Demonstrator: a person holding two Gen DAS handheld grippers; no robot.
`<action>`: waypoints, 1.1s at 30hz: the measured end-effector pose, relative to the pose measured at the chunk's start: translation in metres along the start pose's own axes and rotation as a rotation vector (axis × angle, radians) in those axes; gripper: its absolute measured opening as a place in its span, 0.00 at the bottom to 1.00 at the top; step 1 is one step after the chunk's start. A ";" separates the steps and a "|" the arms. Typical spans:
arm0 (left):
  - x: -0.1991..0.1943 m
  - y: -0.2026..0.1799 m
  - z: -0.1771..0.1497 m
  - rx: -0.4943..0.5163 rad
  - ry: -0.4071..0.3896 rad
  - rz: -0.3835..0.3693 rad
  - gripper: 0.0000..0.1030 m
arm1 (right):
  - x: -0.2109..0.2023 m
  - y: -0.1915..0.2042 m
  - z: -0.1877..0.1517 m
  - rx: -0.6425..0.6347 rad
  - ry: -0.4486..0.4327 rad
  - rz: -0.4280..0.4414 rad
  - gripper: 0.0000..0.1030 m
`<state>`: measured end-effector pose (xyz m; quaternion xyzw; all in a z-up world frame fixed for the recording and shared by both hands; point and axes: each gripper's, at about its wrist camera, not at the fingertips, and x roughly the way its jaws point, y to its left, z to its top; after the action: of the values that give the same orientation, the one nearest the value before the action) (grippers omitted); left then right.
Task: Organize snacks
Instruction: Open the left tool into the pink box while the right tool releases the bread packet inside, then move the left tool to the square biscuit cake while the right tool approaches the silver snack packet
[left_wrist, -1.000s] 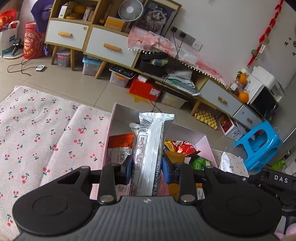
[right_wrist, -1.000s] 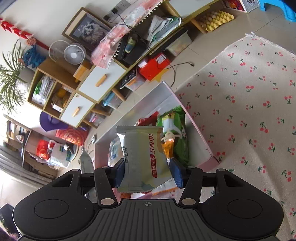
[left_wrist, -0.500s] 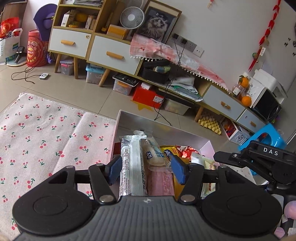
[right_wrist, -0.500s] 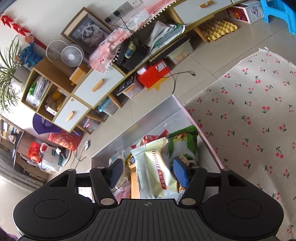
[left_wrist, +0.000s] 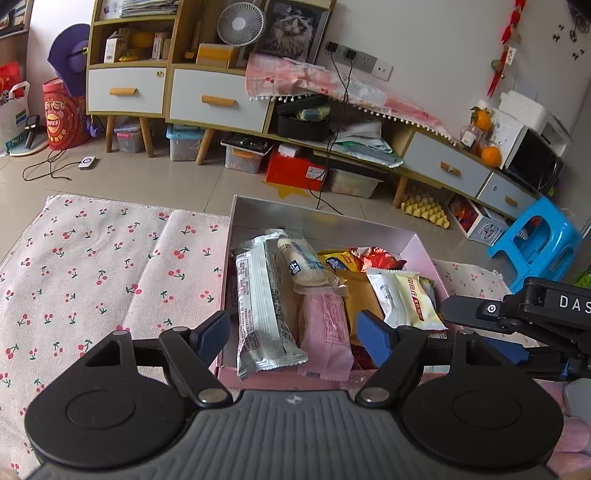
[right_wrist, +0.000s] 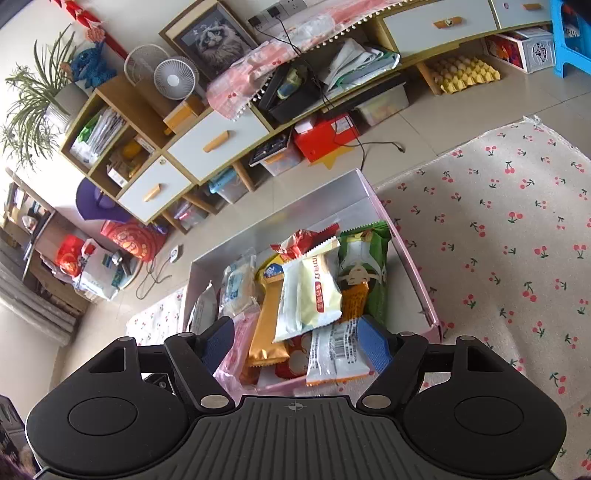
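Beyond the left gripper (left_wrist: 293, 336), the long silver-wrapped bar (left_wrist: 264, 308) that was pinched upright between its pads a second ago now lies flat in the pink box (left_wrist: 421, 245), at the left end of the pile. It sits just ahead of the left pad, touching neither pad; the jaws are released and still spreading. To its right lie a pink packet (left_wrist: 325, 334) and, further right, a clear-wrapped white snack (left_wrist: 303, 266) resting across the pile.

The right gripper (right_wrist: 295, 341) shows the same change. The cream packet with a red label (right_wrist: 312, 291), gripped a second ago, has dropped onto the heap ahead of the jaws. Nothing is between the pads now; they are open and widening a little more. An orange packet (right_wrist: 269, 321) lies to its left and a green bag (right_wrist: 365, 258) to its right, near the box wall.

Both snacks therefore appear delivered. The cherry-print cloth (right_wrist: 517, 240) on either side of the box shows no loose snacks in these views, so the sorting seems close to done, though the rest of the floor is out of view.
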<state>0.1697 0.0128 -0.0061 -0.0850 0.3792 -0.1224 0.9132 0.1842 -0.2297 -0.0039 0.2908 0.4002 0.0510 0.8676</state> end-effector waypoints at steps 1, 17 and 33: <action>-0.001 -0.001 -0.001 0.005 0.005 0.002 0.74 | -0.004 -0.001 -0.003 -0.008 0.001 0.001 0.74; -0.015 0.011 -0.027 0.104 0.055 0.092 0.99 | -0.017 -0.026 -0.050 -0.047 0.022 -0.030 0.89; -0.010 0.018 -0.059 0.246 0.128 0.140 0.99 | -0.013 -0.031 -0.081 -0.260 0.043 -0.174 0.90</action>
<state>0.1238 0.0290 -0.0447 0.0623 0.4236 -0.1094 0.8970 0.1119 -0.2224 -0.0533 0.1389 0.4325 0.0333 0.8903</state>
